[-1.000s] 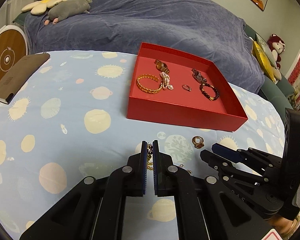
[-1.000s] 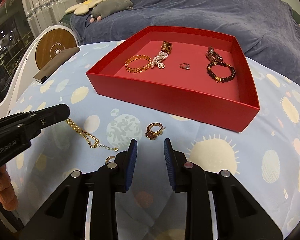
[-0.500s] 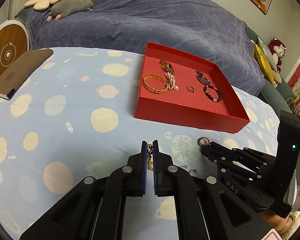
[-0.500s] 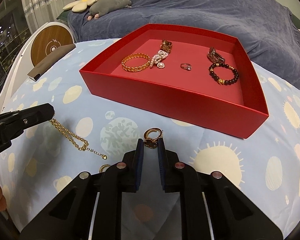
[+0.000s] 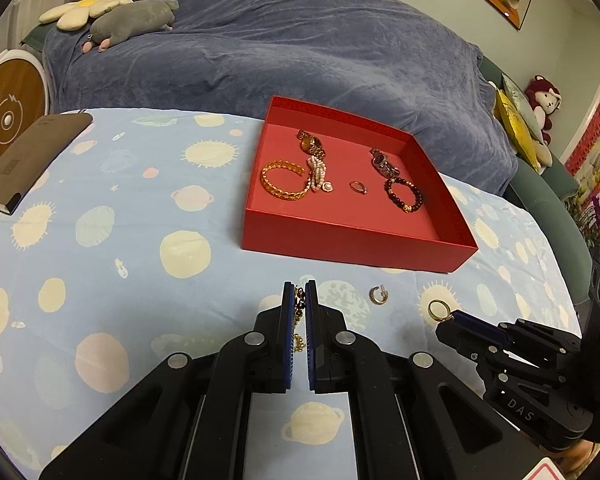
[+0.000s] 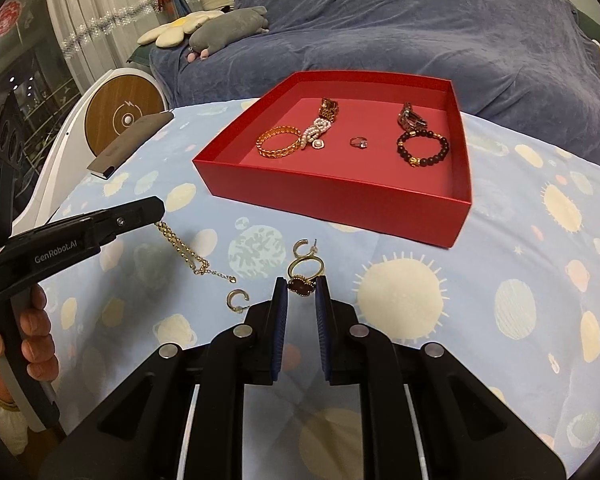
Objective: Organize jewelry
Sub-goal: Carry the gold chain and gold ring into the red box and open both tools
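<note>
A red tray (image 5: pixel 352 240) (image 6: pixel 340 196) on the blue planet-print cloth holds a gold bangle (image 5: pixel 283 180), a pearl piece (image 5: pixel 317 172), a small ring (image 5: pixel 358 187), a dark bead bracelet (image 5: pixel 405 194) and two watches. My left gripper (image 5: pixel 299 294) is shut on a gold chain (image 6: pixel 184 248), whose end trails down to the cloth. My right gripper (image 6: pixel 301 286) is shut on a gold ring with a dark red clover (image 6: pixel 302 280), lifted off the cloth; the ring also shows in the left wrist view (image 5: pixel 438 309).
Two gold hoop earrings lie on the cloth in front of the tray (image 6: pixel 304 247) (image 6: pixel 236 300). A grey notebook (image 5: pixel 28 160) lies at the far left edge. A round wooden charger (image 6: pixel 122 120) and a blue-covered bed (image 5: pixel 280 40) stand behind.
My right gripper closed on the clover ring and lifted it off the cloth. My left gripper rose with the gold chain, which now hangs from it.
</note>
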### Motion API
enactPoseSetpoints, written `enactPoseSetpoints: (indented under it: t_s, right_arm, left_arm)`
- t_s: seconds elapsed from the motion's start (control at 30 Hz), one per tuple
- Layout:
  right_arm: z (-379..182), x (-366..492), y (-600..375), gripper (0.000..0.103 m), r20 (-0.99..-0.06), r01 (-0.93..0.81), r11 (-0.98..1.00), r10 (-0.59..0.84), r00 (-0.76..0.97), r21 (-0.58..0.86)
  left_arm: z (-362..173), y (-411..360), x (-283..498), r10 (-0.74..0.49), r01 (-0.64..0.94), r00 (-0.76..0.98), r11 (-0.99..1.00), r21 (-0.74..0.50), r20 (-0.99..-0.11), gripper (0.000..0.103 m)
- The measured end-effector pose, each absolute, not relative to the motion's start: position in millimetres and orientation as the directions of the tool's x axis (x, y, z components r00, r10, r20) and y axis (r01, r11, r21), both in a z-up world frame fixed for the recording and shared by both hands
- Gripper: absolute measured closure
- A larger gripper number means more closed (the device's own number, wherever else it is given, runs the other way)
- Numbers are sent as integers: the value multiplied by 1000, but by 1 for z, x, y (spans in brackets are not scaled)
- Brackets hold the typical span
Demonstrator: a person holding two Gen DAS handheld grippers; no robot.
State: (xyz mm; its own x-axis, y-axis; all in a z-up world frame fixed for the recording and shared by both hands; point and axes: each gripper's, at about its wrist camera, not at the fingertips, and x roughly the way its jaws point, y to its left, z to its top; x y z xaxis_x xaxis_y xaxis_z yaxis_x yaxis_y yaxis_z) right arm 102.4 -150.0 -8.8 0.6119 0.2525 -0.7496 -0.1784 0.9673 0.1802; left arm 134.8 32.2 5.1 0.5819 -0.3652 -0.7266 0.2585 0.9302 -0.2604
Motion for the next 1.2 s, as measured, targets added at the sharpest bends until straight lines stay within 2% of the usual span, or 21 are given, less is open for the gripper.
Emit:
enactPoseSetpoints:
  t_s: [0.43, 0.77, 0.97, 1.2]
  right_arm:
    - [14, 98, -161, 89, -709, -182, 965, 261, 656, 186]
    - [47, 135, -175, 89, -675, -143, 969, 243, 697, 201]
    - [39, 182, -181, 89, -696, -107, 975, 214, 686, 194]
    - [-1, 219, -188, 89, -745, -65, 972, 216, 632, 227]
  left_arm:
    - [58, 47, 136, -405, 245, 655, 912, -328, -638, 100]
    - [101, 14, 158, -415, 317, 679, 910, -269, -605, 100]
    - [93, -23, 203, -439, 342, 650, 898, -277, -620, 100]
    - [47, -44, 247, -424, 311, 590, 905, -291, -687, 100]
